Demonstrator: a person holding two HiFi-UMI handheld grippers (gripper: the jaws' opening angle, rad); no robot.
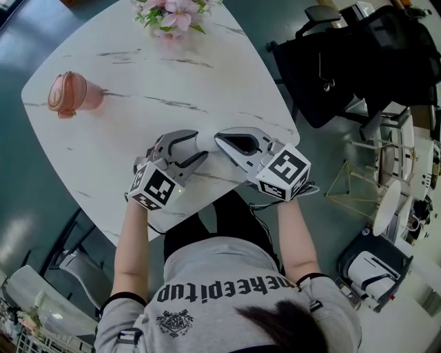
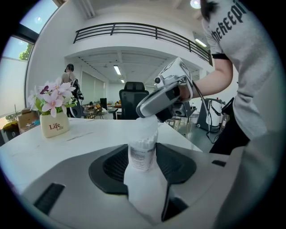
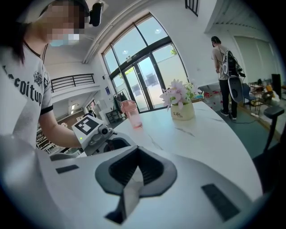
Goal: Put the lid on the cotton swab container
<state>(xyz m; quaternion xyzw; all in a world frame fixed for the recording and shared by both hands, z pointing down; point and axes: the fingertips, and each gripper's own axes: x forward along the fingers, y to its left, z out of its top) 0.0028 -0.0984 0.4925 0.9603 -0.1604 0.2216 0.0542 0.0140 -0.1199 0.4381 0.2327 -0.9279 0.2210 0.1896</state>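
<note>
The two grippers meet over the near edge of the white marbled bench (image 1: 138, 76), right in front of the person.

The left gripper (image 1: 189, 148) has its jaws set wide, one pad on each side of the container (image 2: 143, 152). The container stands upright between them. It is clear, carries a printed label, and is packed with white swab tips up to the top.

The right gripper (image 1: 227, 141) reaches in from the person's right, and its tips come down on top of the container. The translucent lid (image 2: 148, 127) sits there, directly under those tips and over the container's mouth. I cannot tell whether it is fully seated. In the right gripper view the jaws are narrow, almost together, with only a thin pale sliver pinched between the pads. This looks like the lid's edge.

A pink cup (image 1: 69, 93) stands well apart at the bench's far left. A flower pot (image 1: 172, 14) with pink blooms stands at the far edge. Beyond the bench there is a black office chair (image 2: 133, 96), and a person (image 3: 225, 76) stands in the background.
</note>
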